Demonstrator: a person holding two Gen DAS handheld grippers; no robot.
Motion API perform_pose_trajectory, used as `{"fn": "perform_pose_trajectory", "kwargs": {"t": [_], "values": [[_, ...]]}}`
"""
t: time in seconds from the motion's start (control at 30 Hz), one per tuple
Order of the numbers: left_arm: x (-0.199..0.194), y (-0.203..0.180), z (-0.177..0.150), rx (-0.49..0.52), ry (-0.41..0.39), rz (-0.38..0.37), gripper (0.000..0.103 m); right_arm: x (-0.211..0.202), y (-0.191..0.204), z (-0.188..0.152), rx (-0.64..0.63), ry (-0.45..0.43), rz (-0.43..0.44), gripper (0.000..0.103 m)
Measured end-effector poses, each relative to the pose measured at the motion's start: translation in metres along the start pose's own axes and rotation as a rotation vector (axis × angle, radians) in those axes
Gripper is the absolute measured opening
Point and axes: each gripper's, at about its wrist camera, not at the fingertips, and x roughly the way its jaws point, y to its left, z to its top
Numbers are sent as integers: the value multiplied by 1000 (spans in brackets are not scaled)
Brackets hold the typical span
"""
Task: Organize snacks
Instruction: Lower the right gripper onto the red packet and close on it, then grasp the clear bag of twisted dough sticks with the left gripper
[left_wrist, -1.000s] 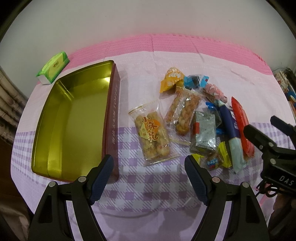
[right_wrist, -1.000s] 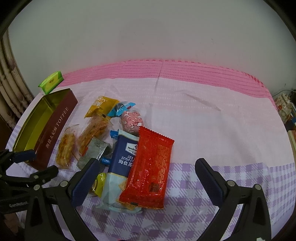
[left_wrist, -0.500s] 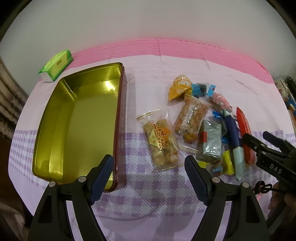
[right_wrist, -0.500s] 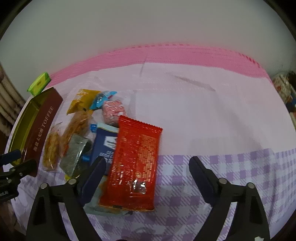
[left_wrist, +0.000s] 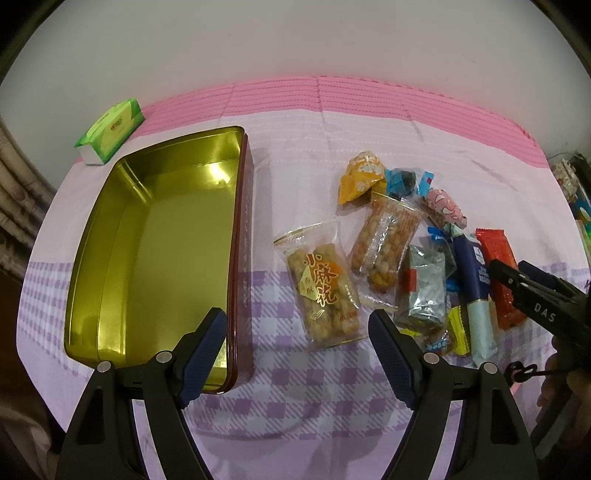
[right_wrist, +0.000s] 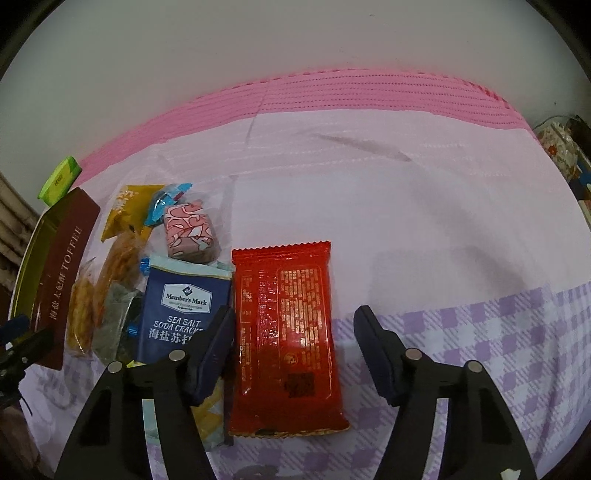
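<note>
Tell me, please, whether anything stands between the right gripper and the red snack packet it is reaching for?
Nothing visible does. The right gripper is closing with the red snack packet already between its jaws; the pads are not yet pressing on it. The left pad sits close against the neighbouring blue cracker packet, which might get nudged.

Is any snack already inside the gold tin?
No. In the left wrist view the gold tin shows only its bare shiny floor; the snack packets lie on the cloth beside it.
</note>
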Motion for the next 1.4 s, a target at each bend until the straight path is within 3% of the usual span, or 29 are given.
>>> {"fn": "perform_pose_trajectory", "kwargs": {"t": [0.33, 0.57, 1.1, 1.2, 1.4], "values": [[-5, 4, 16, -23, 17, -33, 79, 0, 6, -4, -69, 20, -36, 64], [-15, 15, 26, -28, -4, -10, 79, -1, 8, -5, -118, 38, -73, 48], [-22, 12, 42, -34, 49, -40, 79, 8, 14, 8, -127, 74, -99, 56], [-21, 8, 45, -37, 75, -53, 79, 7, 10, 12, -119, 66, -106, 46], [-13, 5, 45, -65, 118, -55, 78, 7, -7, 15, -80, 62, -114, 43]]}}
